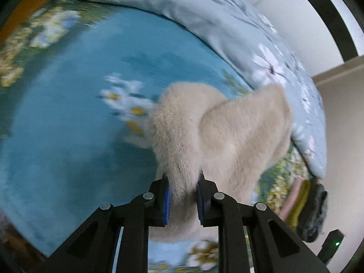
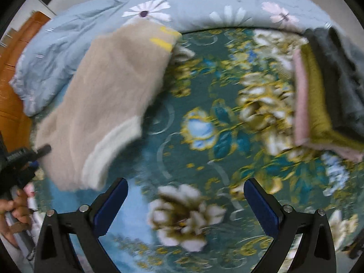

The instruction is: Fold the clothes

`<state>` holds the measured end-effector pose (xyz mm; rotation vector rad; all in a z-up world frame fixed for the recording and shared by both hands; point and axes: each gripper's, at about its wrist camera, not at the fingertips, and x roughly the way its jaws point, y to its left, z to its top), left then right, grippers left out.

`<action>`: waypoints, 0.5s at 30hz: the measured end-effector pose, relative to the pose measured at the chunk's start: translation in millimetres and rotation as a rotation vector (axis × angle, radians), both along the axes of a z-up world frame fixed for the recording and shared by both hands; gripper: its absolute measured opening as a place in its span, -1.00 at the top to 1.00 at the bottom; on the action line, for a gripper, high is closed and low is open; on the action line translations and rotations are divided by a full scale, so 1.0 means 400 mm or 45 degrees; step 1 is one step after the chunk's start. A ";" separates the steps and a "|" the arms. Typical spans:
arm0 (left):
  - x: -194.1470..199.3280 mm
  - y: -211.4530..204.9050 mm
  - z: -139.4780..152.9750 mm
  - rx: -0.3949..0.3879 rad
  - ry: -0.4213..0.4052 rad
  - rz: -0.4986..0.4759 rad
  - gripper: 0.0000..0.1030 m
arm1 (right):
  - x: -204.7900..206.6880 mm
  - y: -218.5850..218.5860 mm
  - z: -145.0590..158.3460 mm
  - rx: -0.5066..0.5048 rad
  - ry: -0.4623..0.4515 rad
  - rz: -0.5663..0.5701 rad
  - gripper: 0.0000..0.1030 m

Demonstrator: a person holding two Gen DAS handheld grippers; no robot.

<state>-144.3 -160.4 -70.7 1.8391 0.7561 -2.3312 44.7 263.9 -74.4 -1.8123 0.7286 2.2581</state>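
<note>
A fuzzy beige knit sweater [image 1: 218, 136] hangs from my left gripper [image 1: 183, 195], whose blue pads are shut on a bunched part of it, above the bed. In the right wrist view the same sweater [image 2: 102, 104] shows lifted at the left, with a white cuff and yellow marks, and the left gripper [image 2: 42, 151] grips its lower left edge. My right gripper [image 2: 185, 193] is open and empty, low over the floral bedsheet [image 2: 204, 125], to the right of the sweater.
A stack of folded clothes [image 2: 318, 95] in pink, olive and dark grey lies at the right of the bed; it also shows in the left wrist view [image 1: 302, 202]. A light blue flowered quilt [image 2: 182, 6] is bunched along the far side. A wooden headboard [image 2: 13, 86] stands at the left.
</note>
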 end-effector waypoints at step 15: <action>0.183 -0.502 0.160 -0.313 -0.008 0.123 0.64 | -0.092 -0.302 -0.031 -0.309 0.032 0.148 -0.93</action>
